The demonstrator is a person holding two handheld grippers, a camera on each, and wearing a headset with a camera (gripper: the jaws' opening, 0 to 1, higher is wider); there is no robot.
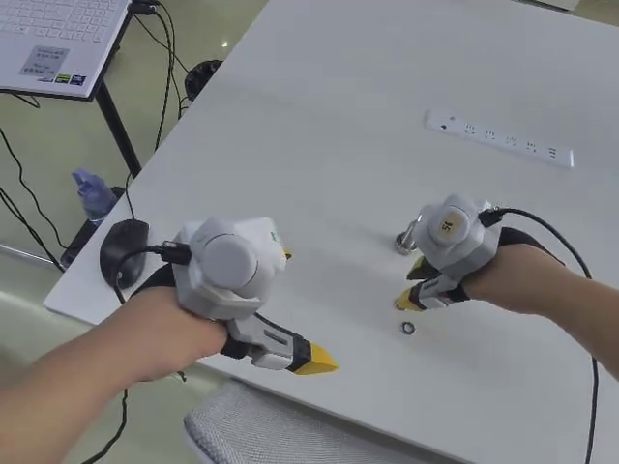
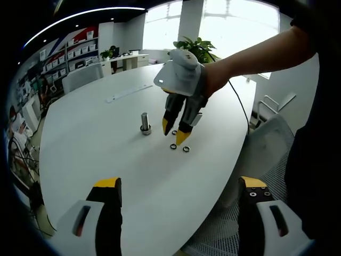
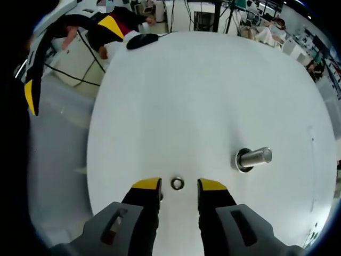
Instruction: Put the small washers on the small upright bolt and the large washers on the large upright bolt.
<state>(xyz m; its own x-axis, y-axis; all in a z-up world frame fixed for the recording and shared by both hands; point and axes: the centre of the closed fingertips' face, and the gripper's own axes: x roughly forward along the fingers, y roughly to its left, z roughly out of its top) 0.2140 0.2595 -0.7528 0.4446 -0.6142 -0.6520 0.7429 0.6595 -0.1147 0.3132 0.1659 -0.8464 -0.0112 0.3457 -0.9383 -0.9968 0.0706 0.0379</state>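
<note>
The white surface [image 1: 338, 116] carries a small washer [image 3: 177, 183] that lies flat, near the upright bolt [image 3: 254, 158]. The right claw [image 3: 179, 186] stands over this washer with its jaws a little apart, one at each side, not closed on it. Another washer [image 2: 186, 149] lies just beside. The left claw [image 2: 179, 184] is wide and empty, well apart.

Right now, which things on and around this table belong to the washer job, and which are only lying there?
For the job:
upright bolt
three loose washers near it

Just lying about:
power strip
laptop
mouse
</note>
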